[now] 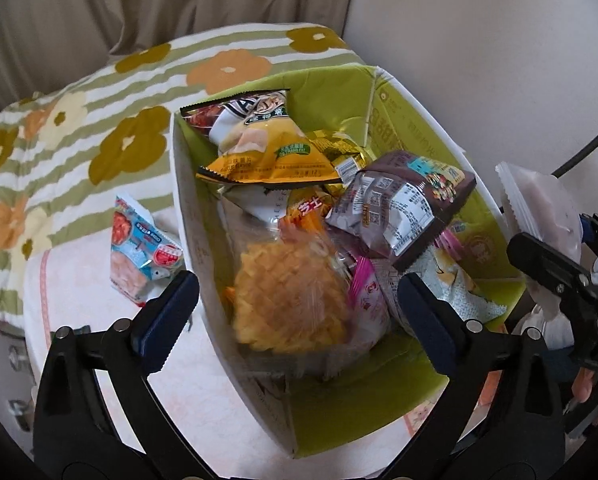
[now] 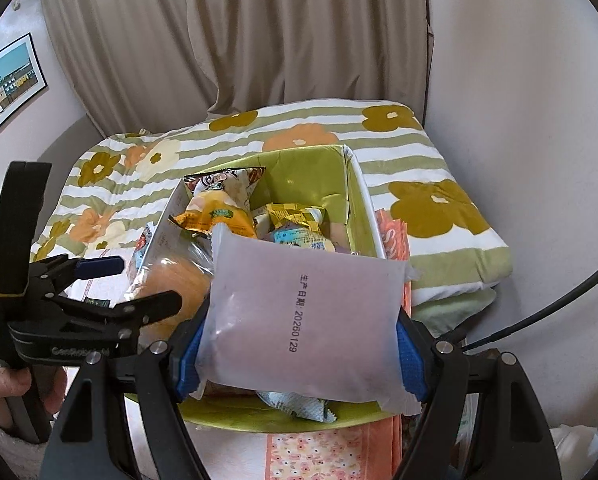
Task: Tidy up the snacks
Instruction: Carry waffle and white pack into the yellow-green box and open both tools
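Snacks fill the green-lined box [image 1: 495, 236]; left gripper [image 1: 295, 316] hangs with jaws wide, holding nothing; right gripper [image 2: 299, 354] clamps a frosted packet [image 2: 303, 316] (seemingly next to go in).

Black hand-held gripper [image 1: 295, 316], blue serrated pads [image 1: 167, 312], silver screws, white lettering

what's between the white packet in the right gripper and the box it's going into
Nothing visible blocks it. The white packet sits clamped in the right gripper just above the near end of the open box. The box has no lid, though snacks already pile high inside, so it would land on top of them. The left gripper hangs open off to the side.
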`<state>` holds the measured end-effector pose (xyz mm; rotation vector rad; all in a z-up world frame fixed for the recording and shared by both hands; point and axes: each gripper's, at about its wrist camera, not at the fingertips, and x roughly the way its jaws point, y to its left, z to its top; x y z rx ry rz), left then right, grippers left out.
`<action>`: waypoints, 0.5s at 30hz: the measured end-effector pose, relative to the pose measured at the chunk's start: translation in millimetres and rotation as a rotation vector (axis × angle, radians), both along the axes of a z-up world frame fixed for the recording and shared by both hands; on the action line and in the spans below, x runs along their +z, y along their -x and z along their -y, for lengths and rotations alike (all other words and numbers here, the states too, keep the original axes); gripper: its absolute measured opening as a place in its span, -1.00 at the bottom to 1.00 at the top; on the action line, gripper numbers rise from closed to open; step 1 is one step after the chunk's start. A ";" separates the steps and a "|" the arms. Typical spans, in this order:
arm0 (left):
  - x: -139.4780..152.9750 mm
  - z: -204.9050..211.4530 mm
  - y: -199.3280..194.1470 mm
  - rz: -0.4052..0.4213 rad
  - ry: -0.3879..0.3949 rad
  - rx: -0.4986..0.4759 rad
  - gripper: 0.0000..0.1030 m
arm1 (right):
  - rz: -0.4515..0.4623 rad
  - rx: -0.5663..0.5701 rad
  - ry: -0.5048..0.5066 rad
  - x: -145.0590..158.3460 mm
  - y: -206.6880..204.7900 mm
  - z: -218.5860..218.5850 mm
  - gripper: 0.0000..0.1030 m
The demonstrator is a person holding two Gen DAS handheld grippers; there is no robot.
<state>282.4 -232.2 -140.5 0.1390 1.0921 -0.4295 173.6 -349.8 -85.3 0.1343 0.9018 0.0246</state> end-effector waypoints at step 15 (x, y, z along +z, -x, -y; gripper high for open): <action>21.8 -39.5 18.9 0.094 -0.056 0.073 0.93 | -0.020 0.022 -0.051 -7.8 -10.6 -1.0 0.50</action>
